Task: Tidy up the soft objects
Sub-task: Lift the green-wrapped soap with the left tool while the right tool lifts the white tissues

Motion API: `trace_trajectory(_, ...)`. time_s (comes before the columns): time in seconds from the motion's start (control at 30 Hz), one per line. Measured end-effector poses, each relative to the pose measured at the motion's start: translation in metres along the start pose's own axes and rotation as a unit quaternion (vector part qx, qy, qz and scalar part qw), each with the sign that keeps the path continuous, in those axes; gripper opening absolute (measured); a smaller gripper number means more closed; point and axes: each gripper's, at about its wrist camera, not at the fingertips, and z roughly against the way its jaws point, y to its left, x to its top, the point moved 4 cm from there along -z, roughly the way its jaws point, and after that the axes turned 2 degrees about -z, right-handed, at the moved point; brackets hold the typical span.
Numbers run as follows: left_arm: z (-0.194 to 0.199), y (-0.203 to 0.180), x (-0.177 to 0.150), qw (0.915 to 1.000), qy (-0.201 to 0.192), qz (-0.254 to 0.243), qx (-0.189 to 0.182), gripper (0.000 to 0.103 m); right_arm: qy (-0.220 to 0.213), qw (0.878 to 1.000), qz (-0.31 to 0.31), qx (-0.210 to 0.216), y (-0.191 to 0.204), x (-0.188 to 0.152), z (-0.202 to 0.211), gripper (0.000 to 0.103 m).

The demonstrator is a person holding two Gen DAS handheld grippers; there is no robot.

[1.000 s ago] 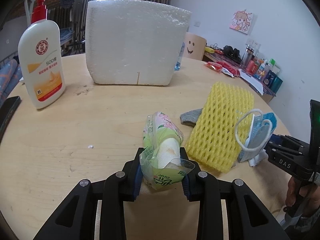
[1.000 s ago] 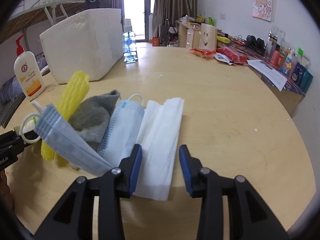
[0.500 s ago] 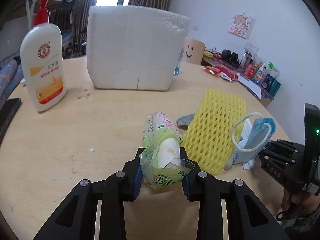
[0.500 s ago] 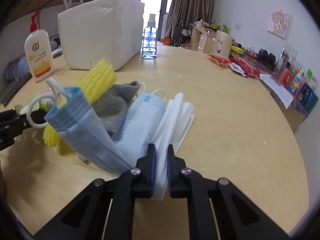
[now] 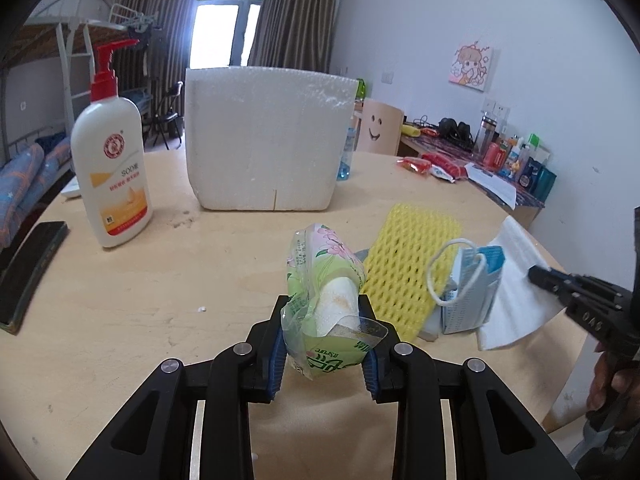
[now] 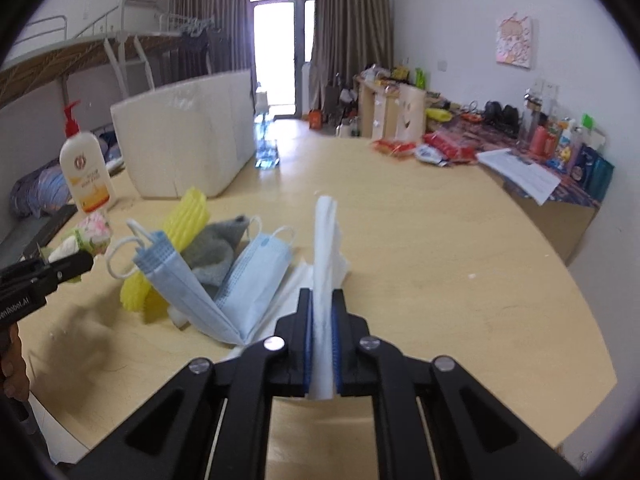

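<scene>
We see the left gripper [image 5: 323,344], its blue pads pressed narrow against a crinkled green tissue packet [image 5: 324,292] of glossy film printed with pink flowers, a white wad showing at its torn end; the green lettering on it is upside down and not readable. The right gripper [image 6: 321,340] is pinched nearly closed on a thin, soft white tissue sheet [image 6: 326,240], which stands up in a folded ridge between its pads. On the pale wooden round table [image 6: 440,248] lie a yellow foam mesh sleeve [image 5: 408,264], two pleated blue face masks [image 6: 244,276] with white ear loops, and a grey knit sock [image 6: 216,252], all touching in one heap. Behind stand a grainy white foam box [image 5: 264,140] and a smooth white pump bottle [image 5: 114,168] with a red pump, marked "SOD".
</scene>
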Motion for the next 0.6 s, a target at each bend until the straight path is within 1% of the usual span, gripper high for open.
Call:
trace_trajectory(0.1, 0.005, -0.001, -0.001, 1.0, -0.005, -0.001, 0.002, 0.033, -0.015, 1.0, -0.003, -0.017, -0.004, 0.003, 0.012, 0.011)
trace_trajectory(0.17, 0.007, -0.001, -0.001, 1.0, -0.007, -0.001, 0.004, 0.033, -0.015, 0.999, -0.007, -0.029, -0.008, 0.004, 0.015, 0.011)
trace_trajectory(0.23, 0.008, -0.002, -0.002, 1.0, -0.007, -0.002, 0.006, 0.033, -0.004, 0.999, 0.009, -0.05, -0.007, 0.0, 0.009, 0.011)
trace_trajectory(0.27, 0.008, -0.003, -0.003, 1.0, -0.007, -0.002, 0.005, 0.033, -0.001, 0.999, 0.007, -0.05, -0.009, -0.003, 0.005, 0.011)
trace_trajectory(0.3, 0.008, -0.003, -0.003, 1.0, -0.008, -0.004, 0.005, 0.033, 0.01, 0.999, 0.008, -0.046, -0.009, -0.007, -0.001, 0.011)
trace_trajectory(0.37, 0.007, -0.003, -0.004, 0.9999, -0.006, -0.005, 0.007, 0.033, 0.036, 0.998, 0.015, -0.052, -0.009, -0.018, -0.014, 0.011)
trace_trajectory(0.43, 0.005, -0.001, -0.004, 1.0, -0.003, -0.004, 0.006, 0.033, 0.051, 0.997, 0.017, -0.057, -0.01, -0.026, -0.022, 0.015)
trace_trajectory(0.47, 0.003, -0.001, -0.004, 1.0, -0.001, -0.005, 0.007, 0.033, 0.055, 0.997, 0.02, -0.058, -0.01, -0.029, -0.024, 0.024)
trace_trajectory(0.5, 0.002, 0.0, -0.004, 1.0, 0.0, -0.004, 0.007, 0.033, 0.059, 0.996, 0.023, -0.059, -0.011, -0.032, -0.024, 0.036)
trace_trajectory(0.57, 0.002, 0.0, -0.003, 1.0, 0.001, -0.004, 0.007, 0.033, 0.062, 0.996, 0.025, -0.056, -0.013, -0.038, -0.023, 0.048)
trace_trajectory(0.6, 0.001, 0.0, -0.003, 1.0, 0.001, -0.005, 0.008, 0.033, 0.063, 0.996, 0.024, -0.054, -0.014, -0.04, -0.022, 0.051)
